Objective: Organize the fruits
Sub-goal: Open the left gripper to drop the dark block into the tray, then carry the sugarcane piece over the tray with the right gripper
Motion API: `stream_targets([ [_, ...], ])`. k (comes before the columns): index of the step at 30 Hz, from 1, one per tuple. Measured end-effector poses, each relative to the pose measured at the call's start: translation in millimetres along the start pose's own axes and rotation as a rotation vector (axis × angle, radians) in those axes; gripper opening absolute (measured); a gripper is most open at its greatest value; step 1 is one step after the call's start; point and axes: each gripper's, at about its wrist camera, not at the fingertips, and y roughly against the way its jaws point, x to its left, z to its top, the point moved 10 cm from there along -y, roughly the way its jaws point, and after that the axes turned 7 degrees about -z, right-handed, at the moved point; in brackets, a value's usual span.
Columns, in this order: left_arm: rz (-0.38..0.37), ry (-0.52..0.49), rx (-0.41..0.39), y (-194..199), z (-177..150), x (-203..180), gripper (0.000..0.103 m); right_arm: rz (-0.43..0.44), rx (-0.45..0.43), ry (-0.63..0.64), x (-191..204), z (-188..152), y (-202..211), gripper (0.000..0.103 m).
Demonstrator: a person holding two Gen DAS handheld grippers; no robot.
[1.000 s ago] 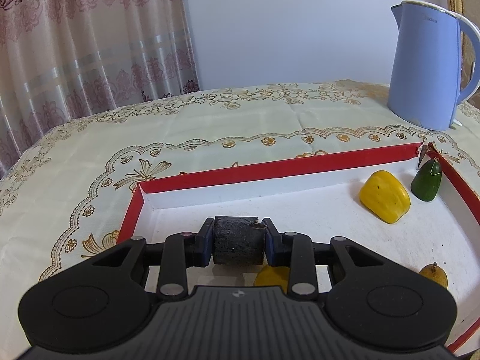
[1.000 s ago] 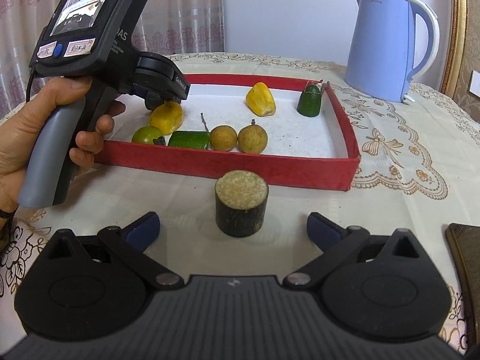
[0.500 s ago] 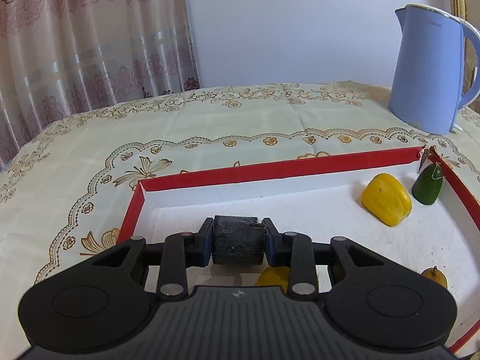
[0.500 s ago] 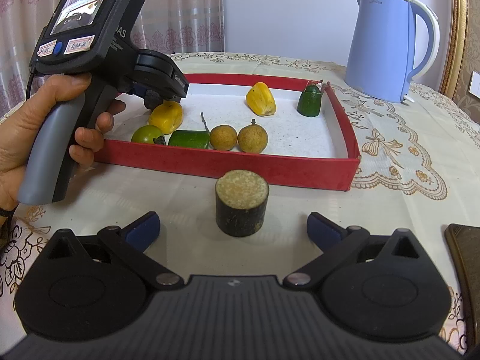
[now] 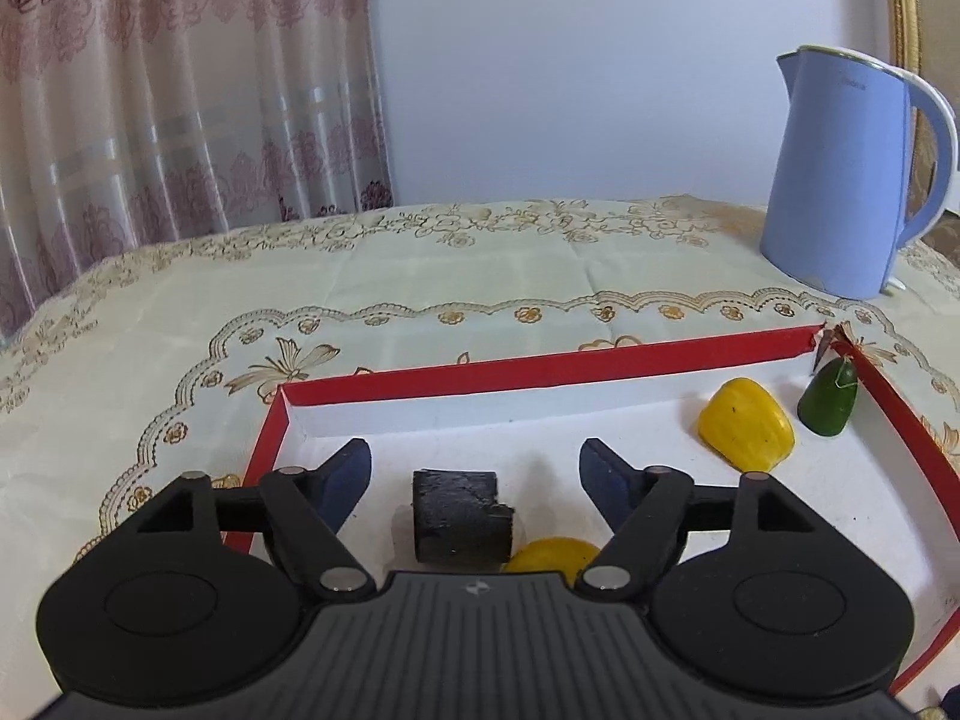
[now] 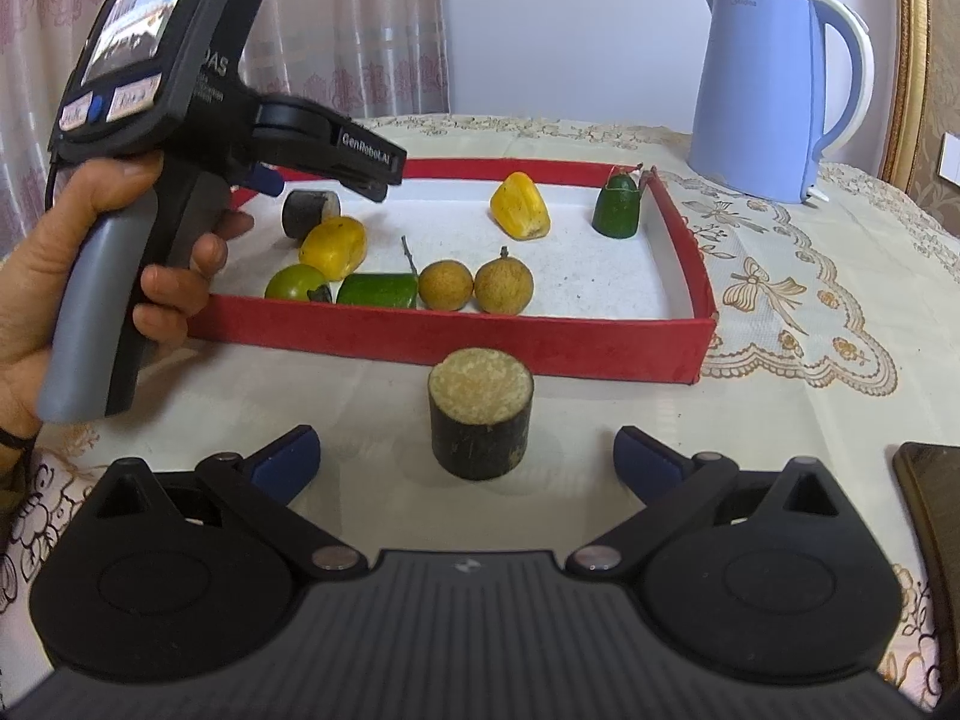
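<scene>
My left gripper (image 5: 474, 474) hangs over the near-left part of the red tray (image 6: 456, 336), its blue-padded fingers (image 5: 345, 471) spread wide and gripping nothing; between them, apart from both pads, one dark cane piece (image 5: 459, 516) lies on its side on the white tray floor, touching a yellow fruit (image 5: 552, 555) just beside it. My right gripper (image 6: 465, 456) hovers low over the tablecloth (image 6: 780, 276) outside the tray, its fingers (image 6: 285, 459) likewise apart and empty, with a second dark cane piece (image 6: 480, 417) standing upright between them, touching neither pad and just in front of the tray's near wall. Counted from the right wrist view, the tray holds nine pieces: the one lying cane piece, three yellow fruits counting the yellow pepper-shaped one (image 6: 519, 207) towards the back, two brown round fruits (image 6: 504, 285) side by side against the near wall, one green round fruit (image 6: 297, 283), one green oblong piece (image 6: 378, 291) and one dark green cone-shaped piece (image 6: 615, 213) in the far right corner. My left hand (image 6: 90, 252) and the gripper's black body block part of the tray's left end from the right wrist view. One blue kettle (image 6: 774, 96) stands on the cloth behind the tray, one dark flat object (image 6: 933, 510) lies at the right edge, and a patterned curtain (image 5: 180, 90) hangs behind.
</scene>
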Motion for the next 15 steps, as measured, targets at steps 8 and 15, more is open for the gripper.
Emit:
stream_targets([
  [8, 0.031, -0.007, -0.010, 4, 3, 1, 0.077, -0.005, -0.017, -0.002, 1, 2, 2, 0.103],
  [15, 0.129, -0.060, -0.006, 44, 3, 16, 0.080, 0.030, -0.025, -0.031, -1, 3, 3, 0.103],
])
